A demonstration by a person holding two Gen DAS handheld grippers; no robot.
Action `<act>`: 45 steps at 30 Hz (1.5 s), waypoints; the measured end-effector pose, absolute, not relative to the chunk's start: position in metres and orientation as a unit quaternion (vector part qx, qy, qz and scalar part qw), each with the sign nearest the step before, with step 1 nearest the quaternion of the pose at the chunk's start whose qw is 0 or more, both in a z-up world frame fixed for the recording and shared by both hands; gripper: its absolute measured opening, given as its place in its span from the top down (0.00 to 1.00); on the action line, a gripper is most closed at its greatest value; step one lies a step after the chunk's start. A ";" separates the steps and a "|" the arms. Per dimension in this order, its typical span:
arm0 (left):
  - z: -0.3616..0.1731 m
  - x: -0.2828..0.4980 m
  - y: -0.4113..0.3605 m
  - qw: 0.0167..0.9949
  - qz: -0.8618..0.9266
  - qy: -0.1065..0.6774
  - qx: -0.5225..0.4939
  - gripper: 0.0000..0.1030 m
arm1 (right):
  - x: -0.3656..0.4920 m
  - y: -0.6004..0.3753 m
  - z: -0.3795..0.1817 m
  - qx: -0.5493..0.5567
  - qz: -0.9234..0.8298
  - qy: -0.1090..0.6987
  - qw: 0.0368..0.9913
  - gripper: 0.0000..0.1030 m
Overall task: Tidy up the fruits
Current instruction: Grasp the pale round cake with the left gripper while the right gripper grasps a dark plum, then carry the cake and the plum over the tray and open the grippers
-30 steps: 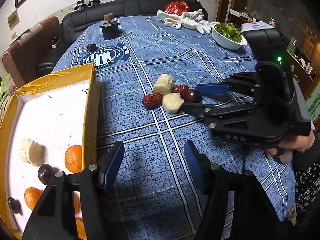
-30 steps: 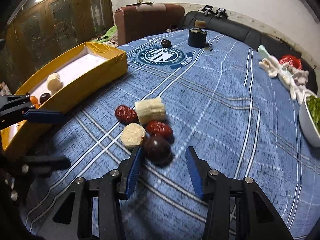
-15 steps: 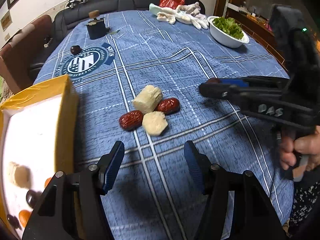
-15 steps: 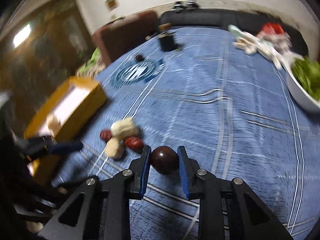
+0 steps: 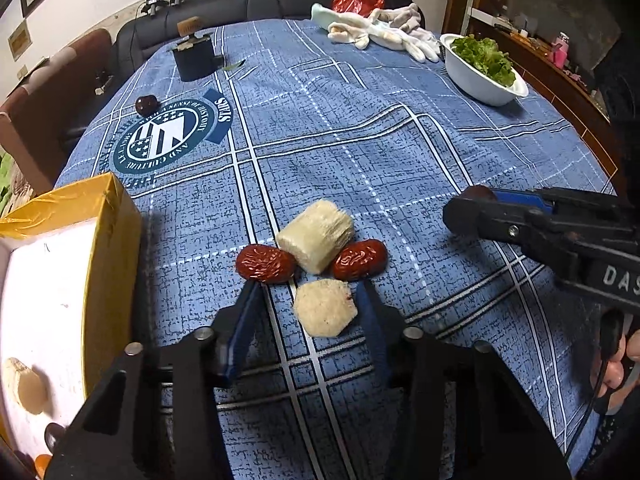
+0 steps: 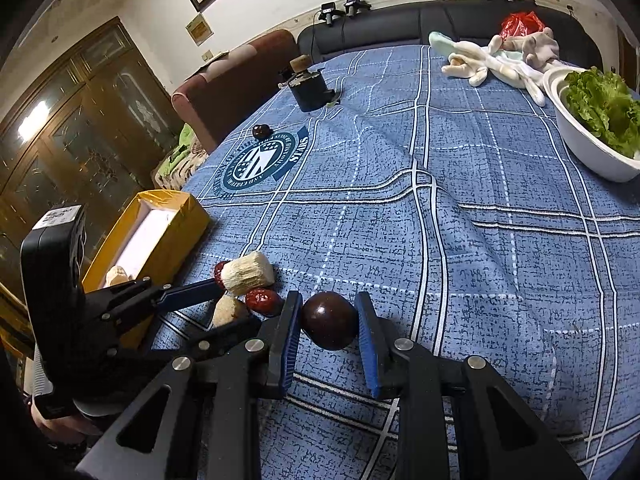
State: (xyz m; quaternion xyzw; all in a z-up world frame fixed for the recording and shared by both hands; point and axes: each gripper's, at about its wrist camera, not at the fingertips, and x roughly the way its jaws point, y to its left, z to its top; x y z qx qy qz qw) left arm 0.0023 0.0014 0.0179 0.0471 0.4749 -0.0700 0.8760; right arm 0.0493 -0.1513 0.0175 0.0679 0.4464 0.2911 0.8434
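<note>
Right gripper (image 6: 327, 326) now clamped on the round dark-purple plum (image 6: 329, 321), lifted from the cluster. Left gripper (image 5: 306, 314), jaws just narrowing but not yet touching, straddles the pale cut sugarcane chunk (image 5: 325, 307). Yellow cardboard box (image 5: 108, 248) likely next.

box (image 5: 108, 248) left of dates (image 5: 264, 263) | bowl (image 5: 476, 80) far right | gloves (image 5: 380, 32) behind

Left gripper (image 5: 308, 312) closing around a pale cut chunk (image 5: 325, 307), pads not yet touching, two red dates (image 5: 265, 263) just beyond.
</note>
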 end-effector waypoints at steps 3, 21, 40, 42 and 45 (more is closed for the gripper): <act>0.019 -0.001 -0.002 0.878 -0.078 0.469 0.054 0.72 | 0.049 -0.152 0.017 0.070 0.291 0.447 0.843 0.74; 0.055 -0.072 0.024 0.906 -0.070 0.416 0.023 0.74 | 0.033 -0.133 0.027 0.042 0.310 0.409 0.857 0.74; 0.082 -0.153 0.164 0.927 0.100 0.362 -0.013 0.74 | -0.052 0.025 0.075 -0.016 0.461 0.364 0.809 0.74; 0.075 -0.159 0.173 0.924 0.112 0.366 -0.014 0.74 | -0.058 0.044 0.068 -0.021 0.470 0.373 0.800 0.74; 0.069 -0.166 0.184 0.921 0.128 0.368 -0.017 0.74 | -0.066 0.064 0.058 -0.031 0.474 0.383 0.792 0.74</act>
